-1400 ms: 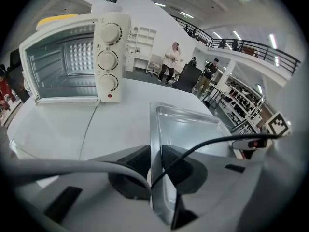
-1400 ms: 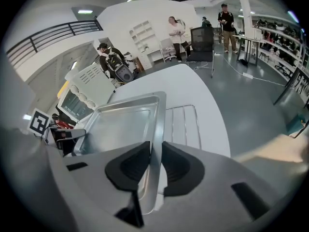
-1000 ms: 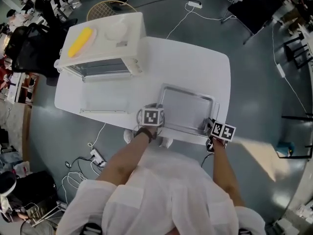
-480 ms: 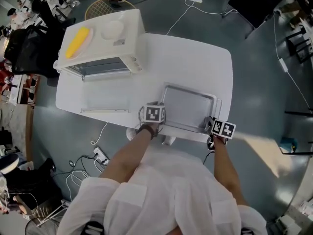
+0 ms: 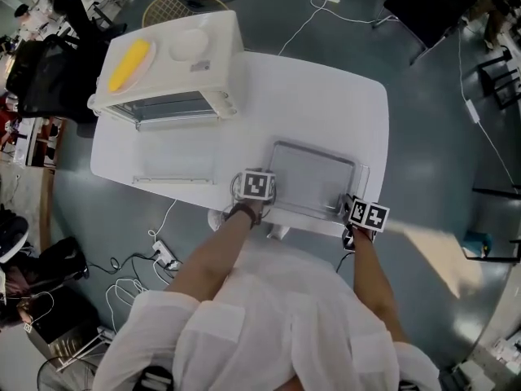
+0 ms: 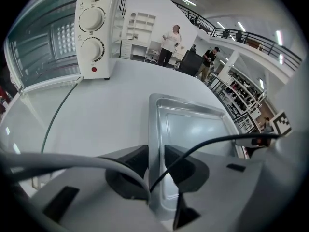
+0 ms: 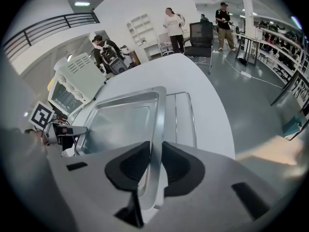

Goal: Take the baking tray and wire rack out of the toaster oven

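My left gripper jaws have just been opening and stand loose astride the baking tray rim. My right gripper clamps the opposite rim. Both marker cubes show square black-and-white codes.

Wire rack mostly hidden under baking tray, only the strip toward desk right edge shows. Toaster oven cut off top-left in left gripper view. Oven inside too dim to tell. Person's forearm covers part of desk near edge.
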Available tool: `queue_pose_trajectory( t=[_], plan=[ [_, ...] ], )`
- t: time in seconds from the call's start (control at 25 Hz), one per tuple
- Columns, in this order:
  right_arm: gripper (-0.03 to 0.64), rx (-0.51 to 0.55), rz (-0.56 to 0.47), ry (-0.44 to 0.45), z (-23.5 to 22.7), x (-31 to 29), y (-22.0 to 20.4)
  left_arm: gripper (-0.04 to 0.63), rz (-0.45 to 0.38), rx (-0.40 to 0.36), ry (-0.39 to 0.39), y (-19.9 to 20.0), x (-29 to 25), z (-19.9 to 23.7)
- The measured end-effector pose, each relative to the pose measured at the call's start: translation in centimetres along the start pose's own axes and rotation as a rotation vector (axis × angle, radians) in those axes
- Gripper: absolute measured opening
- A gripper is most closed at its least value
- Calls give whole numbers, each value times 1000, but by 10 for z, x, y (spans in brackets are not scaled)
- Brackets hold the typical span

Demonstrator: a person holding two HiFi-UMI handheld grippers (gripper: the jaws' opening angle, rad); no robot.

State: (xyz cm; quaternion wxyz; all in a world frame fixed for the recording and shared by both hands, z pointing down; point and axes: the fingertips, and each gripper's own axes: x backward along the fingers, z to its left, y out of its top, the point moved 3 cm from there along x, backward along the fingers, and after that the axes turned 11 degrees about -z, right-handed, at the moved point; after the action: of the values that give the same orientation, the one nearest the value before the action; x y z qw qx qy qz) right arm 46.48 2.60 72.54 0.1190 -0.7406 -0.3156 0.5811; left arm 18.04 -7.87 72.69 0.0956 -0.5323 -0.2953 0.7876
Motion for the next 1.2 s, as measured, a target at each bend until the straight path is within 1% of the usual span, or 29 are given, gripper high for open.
queue_pose_trajectory(
  t=[0.12, 0.24, 0.36, 0.48, 0.64, 0.72, 0.8, 0.92, 1.0, 1.12, 1.2],
  plan=[
    [81, 27, 7, -3, 1, -1, 1, 120, 6, -4, -5, 2, 1, -2],
    [83, 39, 13, -8, 1, 0, 2, 124, 4, -7, -10, 5, 4, -3],
    [98, 55, 11, -8, 2, 2, 2, 124, -19, -50, -9, 12, 7, -2],
    [104, 50, -8, -5, 2, 4, 7, 124, -24, -70, -8, 17, 10, -3],
    [104, 69, -47, 0, 2, 9, 19, 124, -57, -96, 0, 30, 16, -3],
    [103, 79, -82, 5, 5, 14, 29, 124, -77, -107, 6, 37, 22, -2],
    [97, 87, -125, 17, 8, 20, 42, 124, -107, -96, -5, 45, 30, -4],
    [82, 110, -184, 33, 14, 26, 61, 123, -177, -62, -34, 62, 40, -5],
    [71, 120, -226, 41, 19, 31, 72, 123, -219, -55, -42, 74, 49, -4],
    [50, 138, -314, 58, 30, 46, 93, 105, -291, -83, -23, 96, 74, -2],
    [18, 153, -385, 76, 37, 59, 108, 88, -341, -107, -13, 108, 86, -1]
  ],
)
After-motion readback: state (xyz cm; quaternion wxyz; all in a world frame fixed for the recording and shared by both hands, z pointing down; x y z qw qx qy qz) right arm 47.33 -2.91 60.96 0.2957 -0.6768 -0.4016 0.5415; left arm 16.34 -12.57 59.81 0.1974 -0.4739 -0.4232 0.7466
